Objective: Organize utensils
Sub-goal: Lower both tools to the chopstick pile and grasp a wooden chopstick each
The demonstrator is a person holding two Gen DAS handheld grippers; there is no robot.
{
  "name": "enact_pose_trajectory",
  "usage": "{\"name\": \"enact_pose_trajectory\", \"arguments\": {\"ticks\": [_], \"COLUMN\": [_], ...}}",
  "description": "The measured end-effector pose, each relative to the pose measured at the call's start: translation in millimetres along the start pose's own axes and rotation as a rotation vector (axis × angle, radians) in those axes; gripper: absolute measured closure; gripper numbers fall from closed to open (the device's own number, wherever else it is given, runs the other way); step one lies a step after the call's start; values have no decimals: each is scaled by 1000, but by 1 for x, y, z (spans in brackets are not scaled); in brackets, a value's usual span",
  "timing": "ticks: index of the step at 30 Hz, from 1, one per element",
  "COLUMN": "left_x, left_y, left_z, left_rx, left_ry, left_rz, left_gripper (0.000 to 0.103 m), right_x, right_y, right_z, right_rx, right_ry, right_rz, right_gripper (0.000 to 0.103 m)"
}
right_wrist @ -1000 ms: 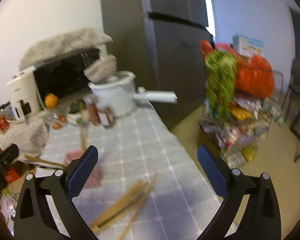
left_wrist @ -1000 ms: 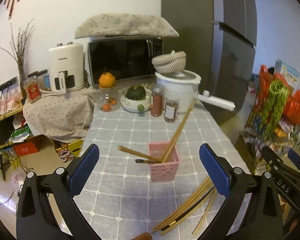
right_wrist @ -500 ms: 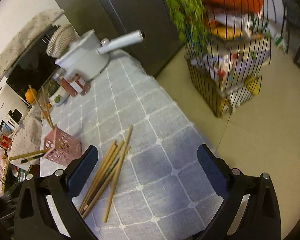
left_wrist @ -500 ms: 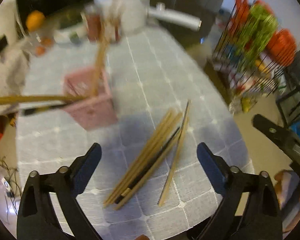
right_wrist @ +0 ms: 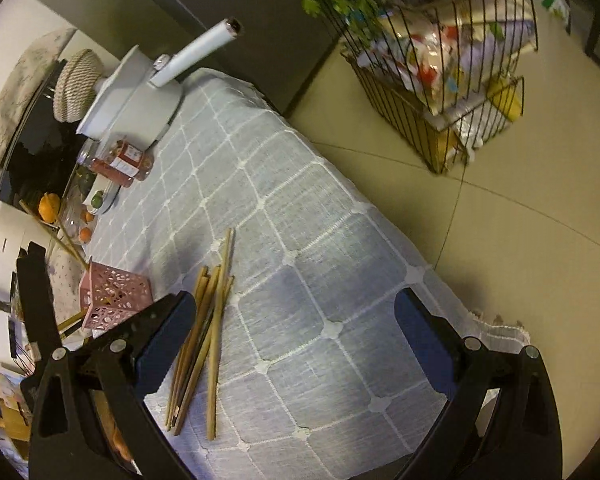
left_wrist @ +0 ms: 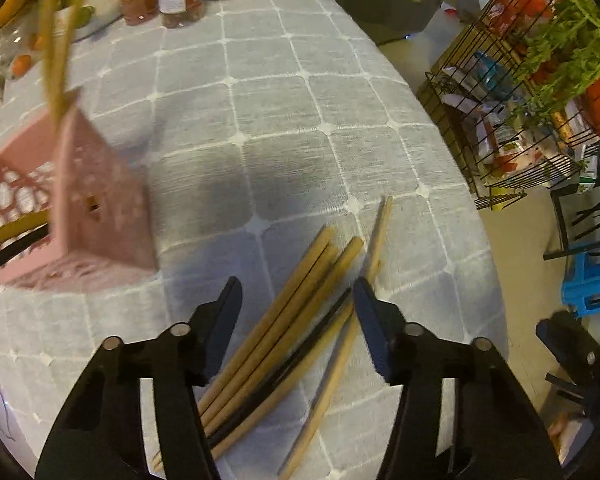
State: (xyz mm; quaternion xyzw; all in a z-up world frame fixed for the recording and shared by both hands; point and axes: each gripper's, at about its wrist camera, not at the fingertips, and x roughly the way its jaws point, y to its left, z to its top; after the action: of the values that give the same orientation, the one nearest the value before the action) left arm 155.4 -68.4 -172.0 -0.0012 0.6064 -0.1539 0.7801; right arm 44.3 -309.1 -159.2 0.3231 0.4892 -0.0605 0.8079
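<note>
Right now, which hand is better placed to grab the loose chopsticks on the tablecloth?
Left. The left gripper sits directly over the chopstick bundle, jaws closing around it. The right gripper is open over bare tablecloth, with the bundle off by one of its fingers.

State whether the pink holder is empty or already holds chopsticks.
Already holding some: chopsticks rise from the pink holder; others poke through its side.

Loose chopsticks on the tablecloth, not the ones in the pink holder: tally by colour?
Wooden chopsticks: 5 (they overlap in the bundle, so this is the best reading)
Black chopstick: 1
Total: 6
</note>
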Motion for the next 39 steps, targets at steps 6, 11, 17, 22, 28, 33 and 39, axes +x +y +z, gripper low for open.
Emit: {"name": "enact_pose_trajectory", "arguments": {"ticks": [6,11,17,22,28,33,39], "left_x": [23,29,28,24,28,31,30], "left_y": [0,4,6,-2,-3,5,-10], "left_z": [14,21,22,20,15,12,1], "left_rx": [-2,1,6,38,60,67,154], "left_ry": [3,12,20,18,33,49,0], "left_rz": [68,73,55,65,95,87,159], "left_gripper": [66,69,70,70,68,68,89], "right_x": [3,7,13,14,15,16,23], "right_y": [-8,-12,-16,-19,-19,-15,-9], "right_z": [8,13,20,22,21,20,21], "right_rx": [-3,-8,6,22,28,28,32], "right_ry": [3,15,22,27,37,36,42], "right_rz": [-17,-22,-32,-25,-21,-15,-16], "right_gripper": [6,6,6,6,6,6,6]}}
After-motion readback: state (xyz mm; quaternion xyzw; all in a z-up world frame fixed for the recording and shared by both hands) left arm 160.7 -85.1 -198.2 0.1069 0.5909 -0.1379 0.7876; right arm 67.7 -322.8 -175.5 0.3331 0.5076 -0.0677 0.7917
